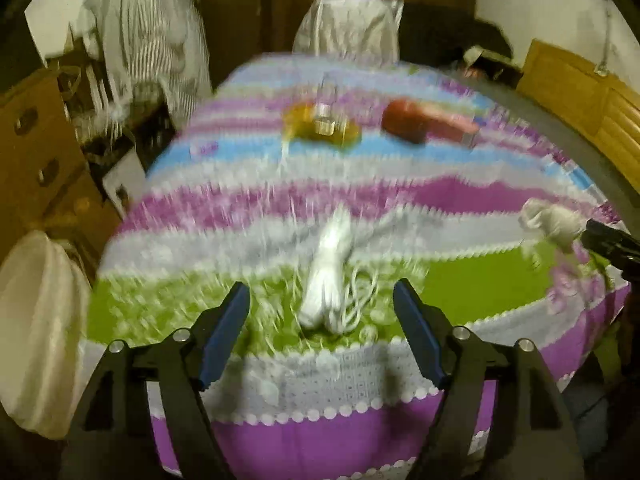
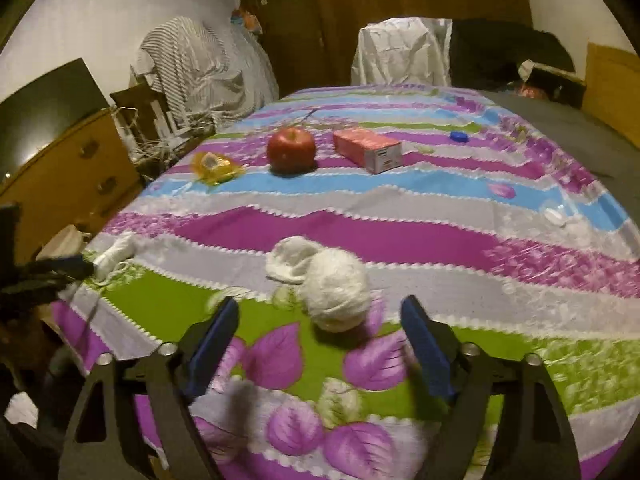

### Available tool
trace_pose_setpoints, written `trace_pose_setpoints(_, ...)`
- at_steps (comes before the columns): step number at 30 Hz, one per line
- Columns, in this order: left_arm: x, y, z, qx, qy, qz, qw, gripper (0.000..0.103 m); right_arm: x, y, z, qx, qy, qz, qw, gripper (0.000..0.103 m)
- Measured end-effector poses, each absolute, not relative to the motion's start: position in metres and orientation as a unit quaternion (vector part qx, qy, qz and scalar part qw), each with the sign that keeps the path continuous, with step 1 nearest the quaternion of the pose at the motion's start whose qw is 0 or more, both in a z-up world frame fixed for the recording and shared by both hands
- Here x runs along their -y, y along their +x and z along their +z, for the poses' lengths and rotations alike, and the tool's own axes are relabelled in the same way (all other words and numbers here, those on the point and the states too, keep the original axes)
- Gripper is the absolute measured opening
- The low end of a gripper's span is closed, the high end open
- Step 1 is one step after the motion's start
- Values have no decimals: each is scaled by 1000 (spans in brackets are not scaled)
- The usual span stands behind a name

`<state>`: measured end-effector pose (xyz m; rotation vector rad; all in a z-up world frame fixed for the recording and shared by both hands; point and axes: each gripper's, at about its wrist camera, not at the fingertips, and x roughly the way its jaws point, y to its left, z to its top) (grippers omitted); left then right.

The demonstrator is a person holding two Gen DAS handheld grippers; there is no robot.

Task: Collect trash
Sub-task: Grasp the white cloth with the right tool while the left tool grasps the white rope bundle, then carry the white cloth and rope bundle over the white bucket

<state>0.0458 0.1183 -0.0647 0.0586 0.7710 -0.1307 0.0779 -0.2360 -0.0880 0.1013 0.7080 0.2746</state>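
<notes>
Both grippers hover over the near edge of the table (image 2: 460, 216), each lined up on a piece of trash. The right gripper (image 2: 320, 340) has its fingers spread wide, holding nothing, with the crumpled white tissue wad (image 2: 336, 288) just ahead between them, likely so they can close around it. The left gripper (image 1: 322, 320), fingers equally wide and empty, faces a white twisted wrapper (image 1: 330, 268) near the near left corner. The apple (image 2: 291, 149) and pink box (image 2: 367, 149) sit toward the far edge.
</notes>
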Motion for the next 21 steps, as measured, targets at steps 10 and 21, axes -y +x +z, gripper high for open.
trace_pose_setpoints(10,-98,88,-93,-411,90,-85,903,57,231,129,-91,-399,-20,223,889,67)
trace_pose_setpoints(21,-105,81,-87,-409,57,-26,910,20,236,111,-95,-394,56,191,897,34)
